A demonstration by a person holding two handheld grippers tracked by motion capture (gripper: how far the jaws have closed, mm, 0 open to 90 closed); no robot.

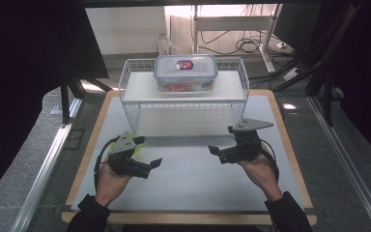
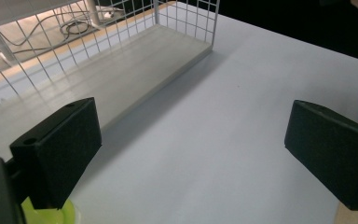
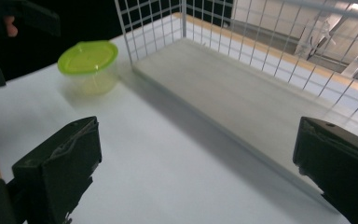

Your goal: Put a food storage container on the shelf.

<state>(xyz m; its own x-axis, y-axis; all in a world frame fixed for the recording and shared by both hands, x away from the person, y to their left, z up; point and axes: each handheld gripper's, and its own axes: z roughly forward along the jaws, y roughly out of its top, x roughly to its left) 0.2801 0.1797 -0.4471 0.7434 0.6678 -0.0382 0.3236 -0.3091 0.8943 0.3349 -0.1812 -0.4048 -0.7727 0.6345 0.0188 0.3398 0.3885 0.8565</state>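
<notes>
We note both tongs over the front half of the desk, which is covered with a pale sheet; a white wire shelf stands at the far side. On the shelf's upper board sits a clear lidded box with a blue rim and something red inside. Under the left hand, half hidden in the high view, a small clear cup with a lime-green lid stands on the desk, just beside the shelf's near left corner.

Progress, as we judge it: nothing is held and no object sits between either pair of jaws, so the work with the cup is either not yet begun or at a pause. The lower board of the shelf lies bare in both gripper views. The cup is the nearest thing to the tongs, so we take it as the item in hand; what remains is a grasp of the cup and its placing, and the pictures do not settle where it is to go.

Left tongs: jaws stand wide apart, nothing between them, pointing inward across the desk; a sliver of the green lid shows at the bottom edge of the left gripper view, below the left jaw and not gripped.

Right tongs: jaws likewise wide, empty, pointing toward the left side; the right gripper view looks over bare desk toward the cup, which stands well apart from the jaws
</notes>
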